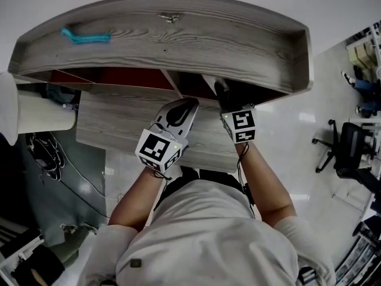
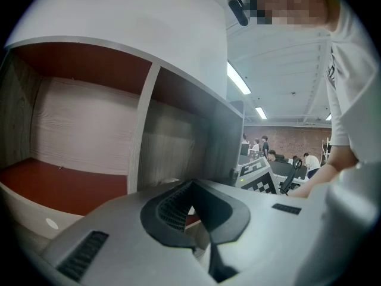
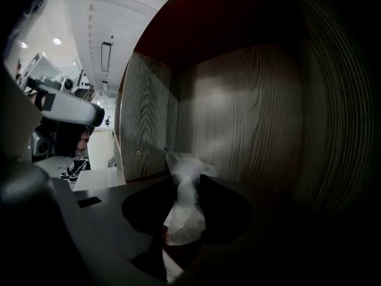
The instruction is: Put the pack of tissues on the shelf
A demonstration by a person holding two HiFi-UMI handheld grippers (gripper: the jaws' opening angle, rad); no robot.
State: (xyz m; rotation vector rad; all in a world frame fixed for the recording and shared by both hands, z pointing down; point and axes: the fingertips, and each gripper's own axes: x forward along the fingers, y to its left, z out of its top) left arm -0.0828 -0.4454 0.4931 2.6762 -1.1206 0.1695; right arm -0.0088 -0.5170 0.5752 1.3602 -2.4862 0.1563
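Note:
The pack of tissues (image 3: 184,210) shows only in the right gripper view, as a crinkled white plastic end pinched narrow between the dark jaws. My right gripper (image 3: 181,183) is shut on it, deep inside a shaded wooden compartment of the shelf (image 1: 178,37). In the head view the right gripper (image 1: 225,93) reaches under the shelf's top board, so its tips and the pack are hidden there. My left gripper (image 1: 181,109) hovers just left of it, outside the shelf front, shut with nothing in it. In its own view the left gripper (image 2: 191,186) points toward the divider (image 2: 143,130).
A blue cord-like object (image 1: 86,37) and a small metal piece (image 1: 169,18) lie on the shelf's top. A lower grey board (image 1: 113,124) juts out below. The left compartment has a red floor (image 2: 53,186). Office chairs (image 1: 348,142) stand at the right.

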